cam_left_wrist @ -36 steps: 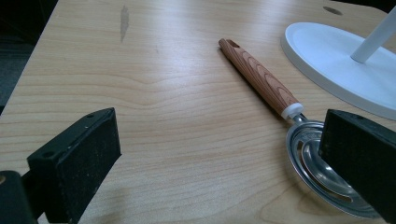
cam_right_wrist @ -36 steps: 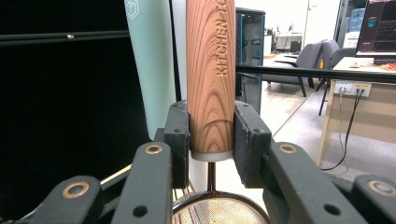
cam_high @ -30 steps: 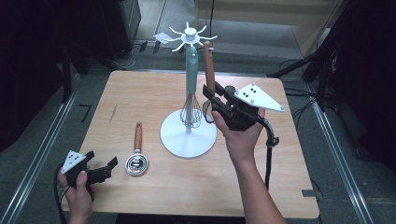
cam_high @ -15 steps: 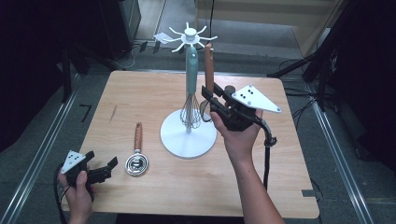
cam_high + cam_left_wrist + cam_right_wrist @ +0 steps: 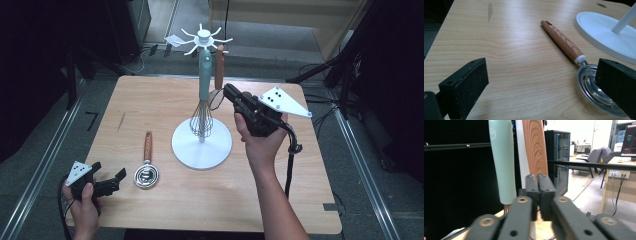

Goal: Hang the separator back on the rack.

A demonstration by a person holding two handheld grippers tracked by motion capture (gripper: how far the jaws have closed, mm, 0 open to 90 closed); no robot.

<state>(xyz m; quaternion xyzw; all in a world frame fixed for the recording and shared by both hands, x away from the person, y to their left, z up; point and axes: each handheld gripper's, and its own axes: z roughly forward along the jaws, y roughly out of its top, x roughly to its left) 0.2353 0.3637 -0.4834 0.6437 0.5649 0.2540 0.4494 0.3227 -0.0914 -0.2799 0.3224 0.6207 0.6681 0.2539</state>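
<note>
A white stand holds a whisk with a teal handle and a wooden-handled utensil on its top hooks. My right gripper is raised beside the lower end of that hanging utensil. Its jaws have just been closing and now stand shut, pads together with nothing between them; the teal handle and wooden handle rise just beyond. On the table lies a second wooden-handled utensil with a round metal head. My left gripper rests open at the front left, its right jaw near that head.
The stand's wide round base fills the middle of the wooden table. A cable hangs from the right gripper down to the table's right side. Metal rails run along both sides of the table.
The right gripper has edged slightly to the right beside the hanging utensil. The left hand and the utensil on the table have stayed put.
</note>
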